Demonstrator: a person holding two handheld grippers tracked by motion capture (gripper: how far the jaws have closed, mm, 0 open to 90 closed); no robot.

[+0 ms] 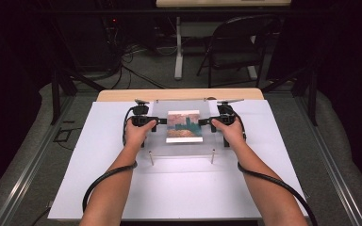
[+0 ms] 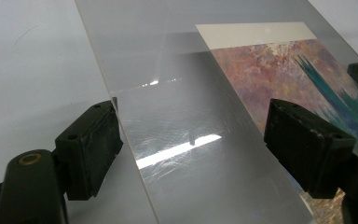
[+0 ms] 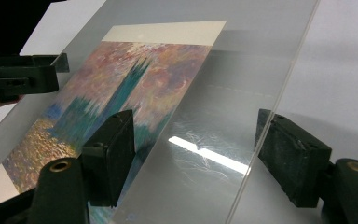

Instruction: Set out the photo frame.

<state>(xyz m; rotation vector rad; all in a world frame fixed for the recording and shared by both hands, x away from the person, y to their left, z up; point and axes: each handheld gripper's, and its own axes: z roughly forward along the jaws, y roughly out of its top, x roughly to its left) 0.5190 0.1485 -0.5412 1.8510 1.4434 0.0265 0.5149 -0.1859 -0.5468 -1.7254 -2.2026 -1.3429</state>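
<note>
Clear sheet (image 2: pixel 186 140) blurs the painted print (image 2: pixel 298 79) beneath

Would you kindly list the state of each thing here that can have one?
Clear sheet: flat over the print, raised on pegs.
Print: lying flat under the sheet, face up.
Left gripper: jaws open, straddling the sheet's edge.
Right gripper: jaws open, straddling the opposite edge.
Folding chair: unfolded, unoccupied.
</note>
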